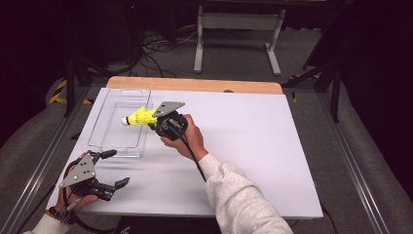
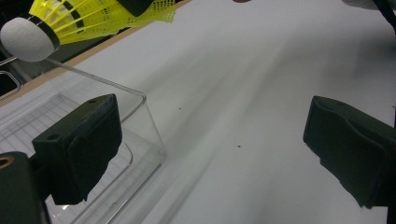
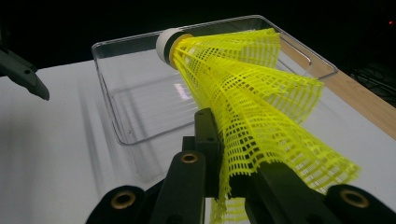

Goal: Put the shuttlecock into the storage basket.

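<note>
A yellow shuttlecock (image 1: 139,117) with a white cork tip hangs over the right rim of a clear plastic tray (image 1: 104,141), tip pointing left. My right gripper (image 1: 157,123) is shut on its net skirt (image 3: 261,121); the skirt is squeezed flat between the jaws. The shuttlecock (image 2: 70,23) also shows at the top left of the left gripper view. My left gripper (image 1: 117,168) rests near the table's front left corner, just right of the tray's near end, open with nothing between its fingers (image 2: 79,149).
The white table top (image 1: 253,146) stretches bare to the right of my right hand. A wooden strip (image 1: 195,84) runs along its far edge. Beyond it are a dark floor, cables and a white metal stand (image 1: 238,29).
</note>
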`<state>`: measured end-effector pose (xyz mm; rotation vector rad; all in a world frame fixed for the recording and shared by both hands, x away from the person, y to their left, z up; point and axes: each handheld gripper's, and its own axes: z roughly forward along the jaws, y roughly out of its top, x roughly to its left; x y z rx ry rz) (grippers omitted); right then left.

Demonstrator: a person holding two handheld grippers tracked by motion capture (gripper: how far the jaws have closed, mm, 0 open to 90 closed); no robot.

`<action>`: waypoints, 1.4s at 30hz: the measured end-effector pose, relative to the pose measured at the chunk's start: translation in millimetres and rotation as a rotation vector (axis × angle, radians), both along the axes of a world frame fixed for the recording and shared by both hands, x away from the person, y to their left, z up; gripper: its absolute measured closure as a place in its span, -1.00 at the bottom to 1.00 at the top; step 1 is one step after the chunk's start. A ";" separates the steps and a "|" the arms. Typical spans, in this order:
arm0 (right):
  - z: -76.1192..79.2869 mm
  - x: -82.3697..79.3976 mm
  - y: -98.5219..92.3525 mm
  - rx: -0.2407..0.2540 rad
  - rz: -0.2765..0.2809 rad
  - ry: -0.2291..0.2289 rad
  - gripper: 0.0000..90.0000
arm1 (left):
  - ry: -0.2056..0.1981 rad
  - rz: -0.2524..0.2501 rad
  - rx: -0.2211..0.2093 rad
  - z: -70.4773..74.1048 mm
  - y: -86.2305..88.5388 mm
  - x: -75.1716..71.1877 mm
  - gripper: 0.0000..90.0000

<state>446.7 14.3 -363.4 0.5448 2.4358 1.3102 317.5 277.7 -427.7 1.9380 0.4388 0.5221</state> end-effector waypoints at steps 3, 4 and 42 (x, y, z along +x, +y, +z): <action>0.0 2.3 5.6 -0.002 0.006 0.007 0.95 | 0.002 0.001 -0.007 -0.3 -0.4 -0.7 -0.88; 0.0 2.9 7.4 -0.005 0.007 0.007 0.95 | 0.002 0.001 -0.007 -0.3 -0.4 -0.7 -0.88; -2.4 16.2 57.6 -0.086 0.097 0.046 0.95 | 0.017 0.008 -0.007 -3.3 8.2 -7.0 -0.88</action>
